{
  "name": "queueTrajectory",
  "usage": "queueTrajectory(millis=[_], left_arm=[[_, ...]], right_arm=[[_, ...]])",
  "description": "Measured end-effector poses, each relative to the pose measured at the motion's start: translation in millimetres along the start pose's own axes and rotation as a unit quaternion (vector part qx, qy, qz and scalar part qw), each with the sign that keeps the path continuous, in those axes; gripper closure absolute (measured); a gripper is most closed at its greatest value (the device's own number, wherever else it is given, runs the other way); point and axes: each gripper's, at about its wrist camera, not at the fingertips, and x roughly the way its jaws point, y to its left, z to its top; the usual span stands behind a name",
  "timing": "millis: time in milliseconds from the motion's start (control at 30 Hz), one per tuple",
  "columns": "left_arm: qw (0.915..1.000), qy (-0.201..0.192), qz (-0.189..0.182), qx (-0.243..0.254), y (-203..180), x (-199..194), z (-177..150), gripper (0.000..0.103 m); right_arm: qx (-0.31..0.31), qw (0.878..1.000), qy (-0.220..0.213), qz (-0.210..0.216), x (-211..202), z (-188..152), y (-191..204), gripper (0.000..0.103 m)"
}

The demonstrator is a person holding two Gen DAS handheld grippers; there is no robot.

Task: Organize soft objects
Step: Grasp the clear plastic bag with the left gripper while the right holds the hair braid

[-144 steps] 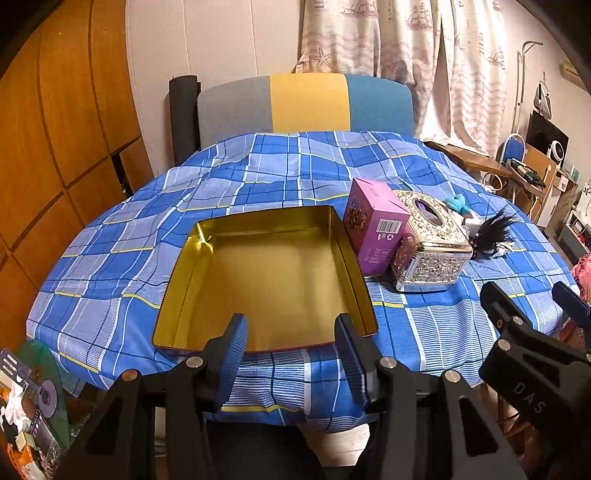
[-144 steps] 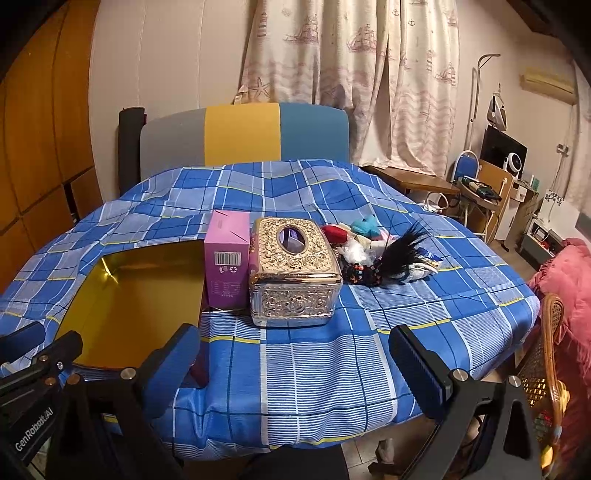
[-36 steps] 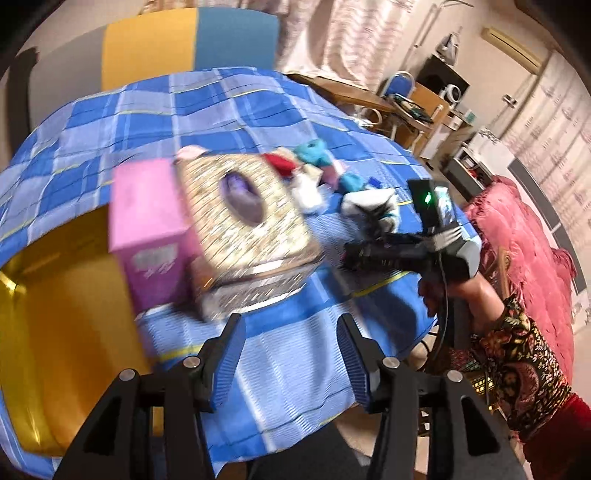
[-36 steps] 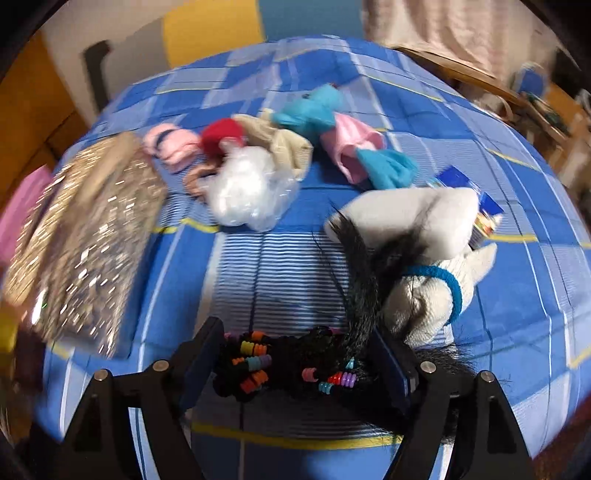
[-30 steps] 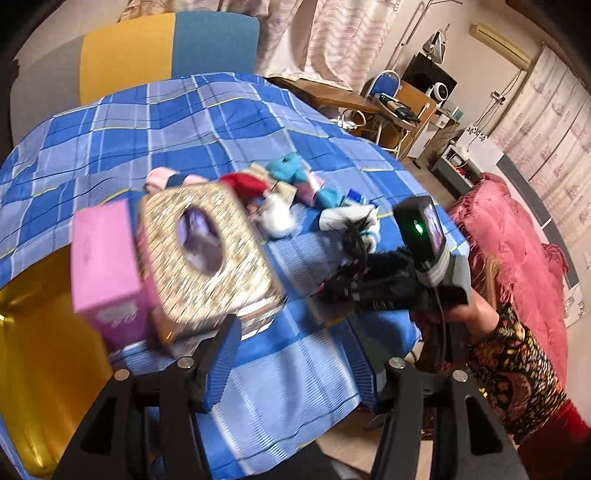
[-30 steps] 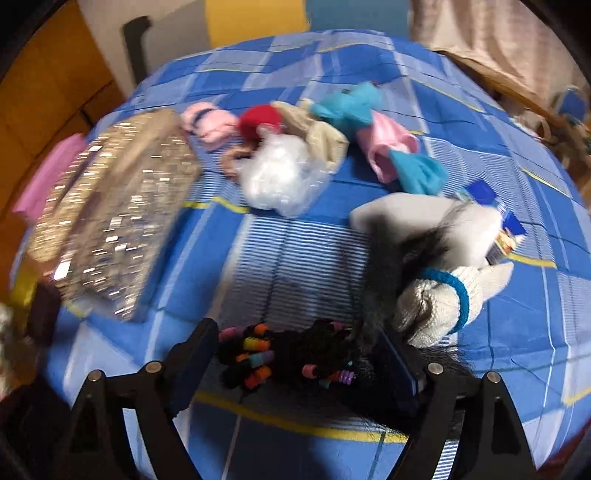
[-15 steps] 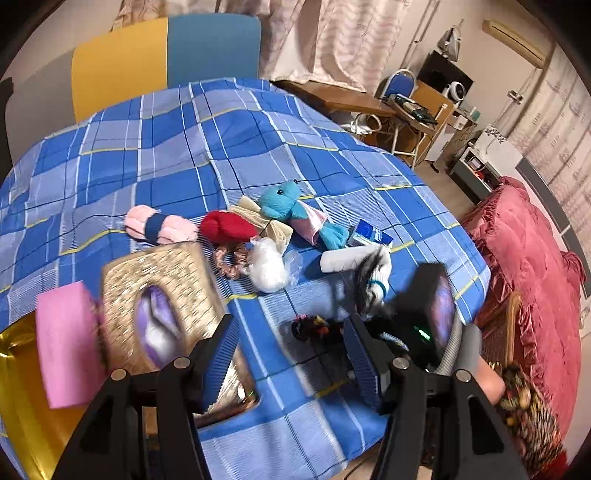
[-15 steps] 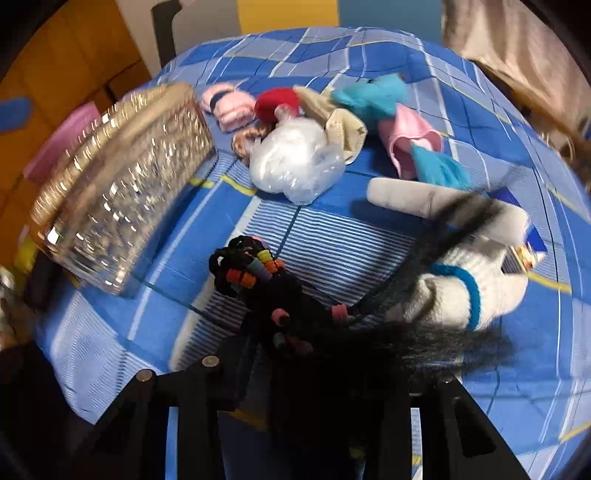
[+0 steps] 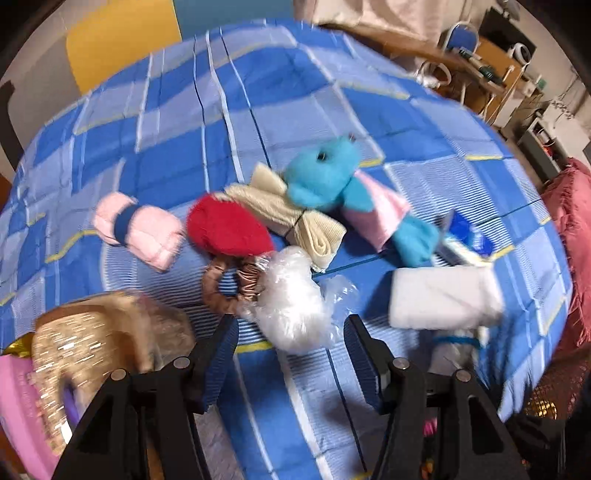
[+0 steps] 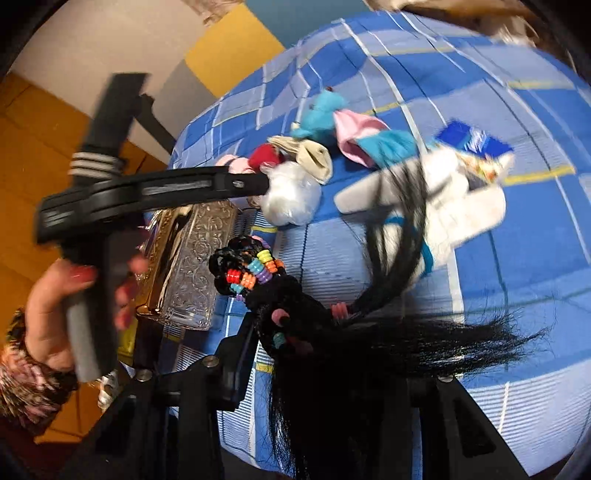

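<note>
Covering the table, blue checked cloth (image 9: 280,122) (curtained room); left gripper (image 9: 291,345) agape, right gripper (image 10: 314,369) clamping hairpiece (image 10: 295,317).

Setting: home living room | Landmark: table under blue checked tablecloth (image 9: 295,92) | Behind it: colour-block upholstered seat back (image 9: 122,40), curtain (image 9: 369,14) | To its right: cluttered wooden desk (image 9: 491,66), red bedspread (image 9: 572,206)

No legible text, label, brand or number is found on any item; all packaging print is blurred.
</note>
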Motion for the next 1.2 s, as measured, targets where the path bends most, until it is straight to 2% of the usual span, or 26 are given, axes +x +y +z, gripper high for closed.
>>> queueTrajectory(millis=[33,133,233,333,400,467,733,767,933,1033,1200], left_arm=[[0.9996,-0.005,0.025,0.015,-6,5,2,0.042],[0.999,-0.004,0.028,0.034,-16,16,7,0.042],[0.999,0.006,0.035,0.026,-18,30,8,0.043],[0.9991,0.021,0.032,0.018,-15,42,5,0.06],[0.9991,0.016,0.036,0.017,-13,42,2,0.064],[0.9997,0.006,0.021,0.011,-12,34,-1,0.067],[0.9966,-0.063,-0.053,0.001,-2,-39,-9,0.067],[0.9953,-0.075,-0.062,0.002,0,-46,-5,0.067],[0.986,-0.126,-0.109,0.004,29,-105,-25,0.067],[0.981,-0.154,-0.118,0.0,60,-132,-39,0.067],[0.9749,-0.192,-0.109,-0.025,121,-161,-73,0.067]], right_arm=[[0.001,1.0,0.003,-0.001,3,0,0,0.063],[-0.001,1.0,0.014,-0.008,7,-1,1,0.063],[0.004,1.0,0.023,-0.017,14,0,0,0.063],[0.009,1.0,0.02,-0.016,14,1,-2,0.063],[0.012,1.0,0.023,-0.01,17,2,-2,0.063],[0.012,1.0,0.025,-0.008,16,0,-3,0.063],[0.018,1.0,0.022,0.001,16,-1,-11,0.063],[0.016,1.0,0.019,0.005,16,-2,-10,0.063],[0.006,1.0,0.002,0.019,13,-3,-4,0.063],[-0.008,0.999,-0.012,0.029,9,-5,3,0.063],[-0.035,0.998,-0.042,0.038,1,-7,17,0.063]])
